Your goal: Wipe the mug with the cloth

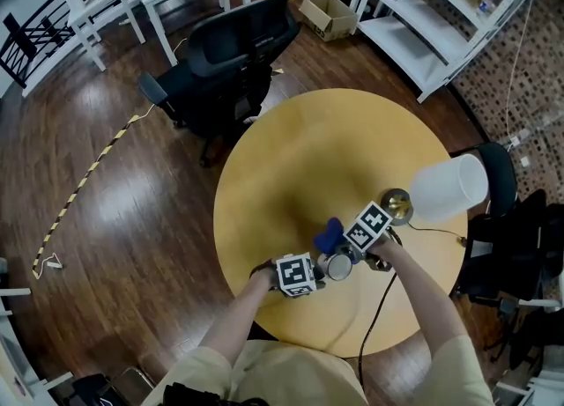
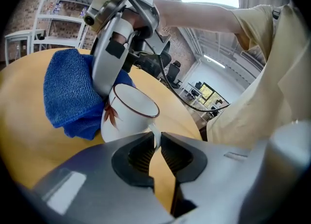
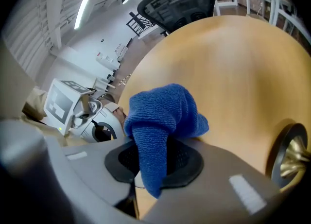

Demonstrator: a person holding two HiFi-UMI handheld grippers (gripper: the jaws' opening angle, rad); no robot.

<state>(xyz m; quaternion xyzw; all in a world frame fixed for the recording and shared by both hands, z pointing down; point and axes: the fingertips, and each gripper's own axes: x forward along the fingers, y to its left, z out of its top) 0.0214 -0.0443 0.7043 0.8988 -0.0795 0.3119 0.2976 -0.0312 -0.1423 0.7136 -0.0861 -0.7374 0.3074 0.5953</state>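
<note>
Mug [image 2: 127, 115], white with a dark rim and a red leaf mark, hangs by its handle in the clamped left gripper [image 2: 158, 139] over the round wooden table [image 1: 326, 149]. The right gripper [image 3: 153, 163] pinches the blue cloth [image 3: 163, 116] against the mug's side. Dark wood floor [image 1: 106, 219], a black office chair [image 1: 229, 61] and white shelving [image 1: 441, 25] surround the table.

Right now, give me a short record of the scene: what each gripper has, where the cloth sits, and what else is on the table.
left gripper: shut on the mug by its handle
right gripper: shut on the cloth
mug: white, dark rim, red leaf print
cloth: blue, bunched against the mug's outer side
table: round, wooden
also on table: lamp with white shade and brass base, at the head view's right
</note>
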